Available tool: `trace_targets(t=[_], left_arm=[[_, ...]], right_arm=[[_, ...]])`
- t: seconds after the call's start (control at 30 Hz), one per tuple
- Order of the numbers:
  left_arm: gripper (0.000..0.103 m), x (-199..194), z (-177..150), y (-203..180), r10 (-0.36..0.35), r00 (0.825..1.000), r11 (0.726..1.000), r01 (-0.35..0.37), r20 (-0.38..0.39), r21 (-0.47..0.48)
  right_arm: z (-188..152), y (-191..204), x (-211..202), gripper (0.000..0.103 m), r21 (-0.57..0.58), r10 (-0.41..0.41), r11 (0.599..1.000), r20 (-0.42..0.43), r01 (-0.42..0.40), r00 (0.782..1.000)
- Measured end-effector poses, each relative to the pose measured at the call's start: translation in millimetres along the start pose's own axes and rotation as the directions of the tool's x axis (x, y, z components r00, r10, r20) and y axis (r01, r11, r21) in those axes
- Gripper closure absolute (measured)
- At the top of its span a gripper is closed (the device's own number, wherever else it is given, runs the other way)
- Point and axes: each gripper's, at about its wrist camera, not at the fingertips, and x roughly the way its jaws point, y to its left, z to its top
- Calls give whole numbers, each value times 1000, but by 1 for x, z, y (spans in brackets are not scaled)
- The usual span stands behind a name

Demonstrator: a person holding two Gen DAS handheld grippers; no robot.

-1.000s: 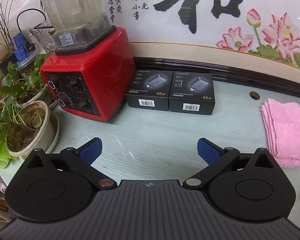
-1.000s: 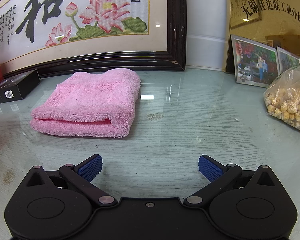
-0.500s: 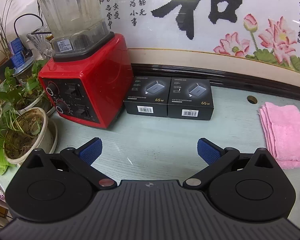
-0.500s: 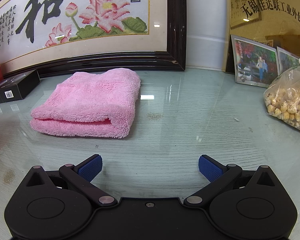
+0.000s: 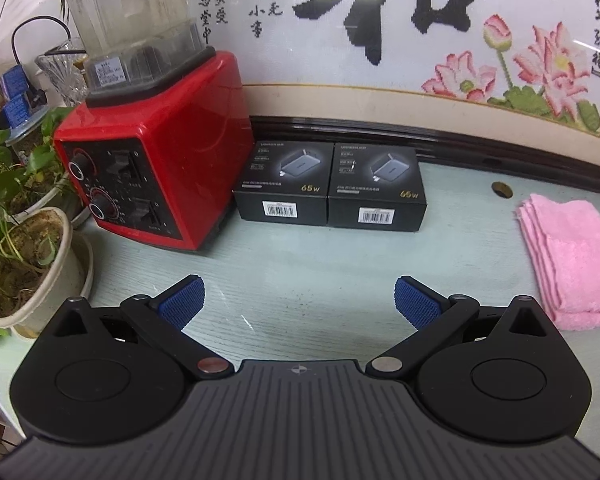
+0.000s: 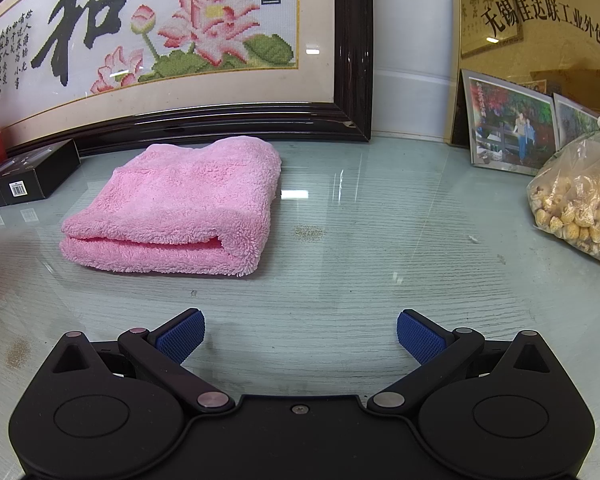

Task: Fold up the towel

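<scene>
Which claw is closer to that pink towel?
Probably the right. The right claw is open, with the towel just ahead and slightly left. The left claw is also open; the towel lies off to its right.

The left gripper (image 5: 299, 301) draws back and swings slightly left, so the red blender (image 5: 152, 148) and two black boxes (image 5: 330, 184) sit farther ahead of its spread jaws, and the pink towel (image 5: 568, 260) shows more fully off to its right.

Towel (image 6: 176, 204) is lying on table (image 6: 360, 248), 11 o'clock of right gripper (image 6: 300, 334); boxes (image 5: 332, 184) sitting 12 o'clock of left gripper (image 5: 298, 302), blender (image 5: 152, 152) 10 o'clock.
</scene>
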Motion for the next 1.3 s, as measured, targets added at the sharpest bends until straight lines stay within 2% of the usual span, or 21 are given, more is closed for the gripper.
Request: trace_targets(t=[0.37, 0.57, 0.97, 1.3], left_arm=[[0, 46, -35, 7, -27, 999, 1000, 26, -26, -7], [0, 62, -49, 8, -12, 1000, 1000, 12, -13, 12], [0, 74, -52, 7, -34, 999, 999, 33, 6, 25], [0, 77, -52, 2, -66, 997, 997, 64, 50, 43]], right_arm=[[0, 0, 0, 0, 0, 0, 1000, 0, 0, 1000], [0, 0, 0, 0, 0, 0, 1000, 0, 0, 1000], [0, 0, 0, 0, 0, 0, 1000, 0, 0, 1000], [0, 0, 0, 0, 0, 0, 1000, 0, 0, 1000]])
